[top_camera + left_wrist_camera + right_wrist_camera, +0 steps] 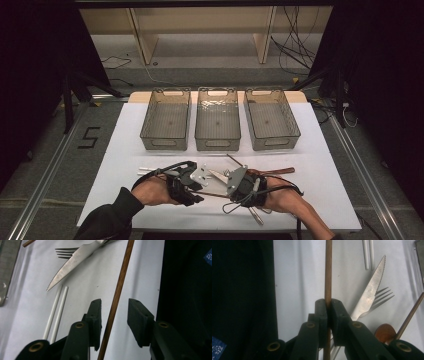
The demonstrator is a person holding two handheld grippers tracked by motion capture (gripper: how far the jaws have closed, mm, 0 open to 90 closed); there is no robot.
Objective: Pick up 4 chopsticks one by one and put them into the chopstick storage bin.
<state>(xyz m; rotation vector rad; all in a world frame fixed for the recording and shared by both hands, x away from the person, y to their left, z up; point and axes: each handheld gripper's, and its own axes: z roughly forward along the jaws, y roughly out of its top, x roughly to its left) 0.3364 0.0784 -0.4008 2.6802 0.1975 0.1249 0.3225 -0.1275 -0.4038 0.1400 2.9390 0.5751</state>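
A thin brown wooden stick (pixel 328 277) runs up the middle of the right gripper view, clamped between the closed jaws of the right tool (pixel 328 305). In the left gripper view the same stick (pixel 117 290) passes through the wide gap of the left tool (pixel 114 305), whose jaws stand apart, touching neither pad. A serrated knife (pixel 72 261) overlaps a fork (pixel 65 252) in the upper left, with 2 white sticks (pixel 58 307) below. In the high view, 3 clear bins (pixel 217 120) stand in a row in the upper centre on the white counter (pixel 330 180).
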